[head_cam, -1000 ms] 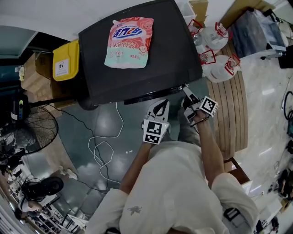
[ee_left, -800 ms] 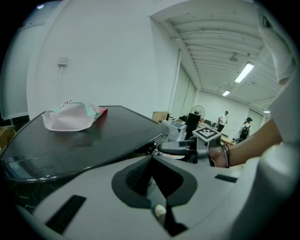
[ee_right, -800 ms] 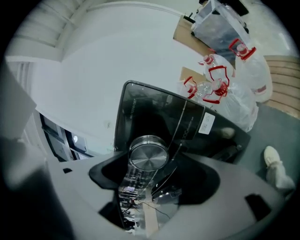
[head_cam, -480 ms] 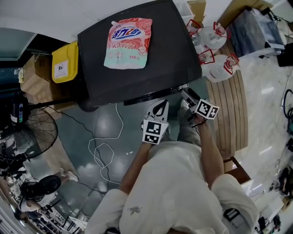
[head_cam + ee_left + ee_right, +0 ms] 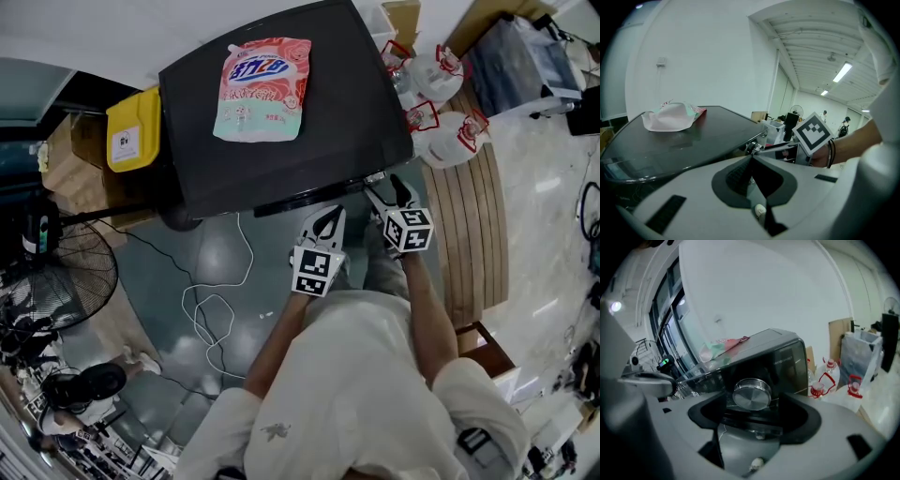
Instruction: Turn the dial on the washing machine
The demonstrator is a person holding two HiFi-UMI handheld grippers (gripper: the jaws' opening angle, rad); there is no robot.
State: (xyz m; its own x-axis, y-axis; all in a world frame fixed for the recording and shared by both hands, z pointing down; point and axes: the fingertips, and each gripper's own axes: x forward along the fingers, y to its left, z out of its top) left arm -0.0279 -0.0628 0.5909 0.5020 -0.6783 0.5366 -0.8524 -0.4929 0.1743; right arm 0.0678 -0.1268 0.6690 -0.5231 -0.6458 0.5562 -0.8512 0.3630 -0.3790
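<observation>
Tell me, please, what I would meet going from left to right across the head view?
fan → yellow bin → pouch → left gripper → right gripper (fingers opening, dial between them) → jugs

The head view looks steeply down; both gripper views closely face the washing machine (image 5: 347, 103) all three share.

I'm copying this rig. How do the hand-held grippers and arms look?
The left hand-held gripper and right hand-held gripper each have a white shell, dark jaw pads and a cube of black-and-white square markers. Short pale sleeves; dark band on the right wrist. Right jaws are opening, dial between them.
</observation>
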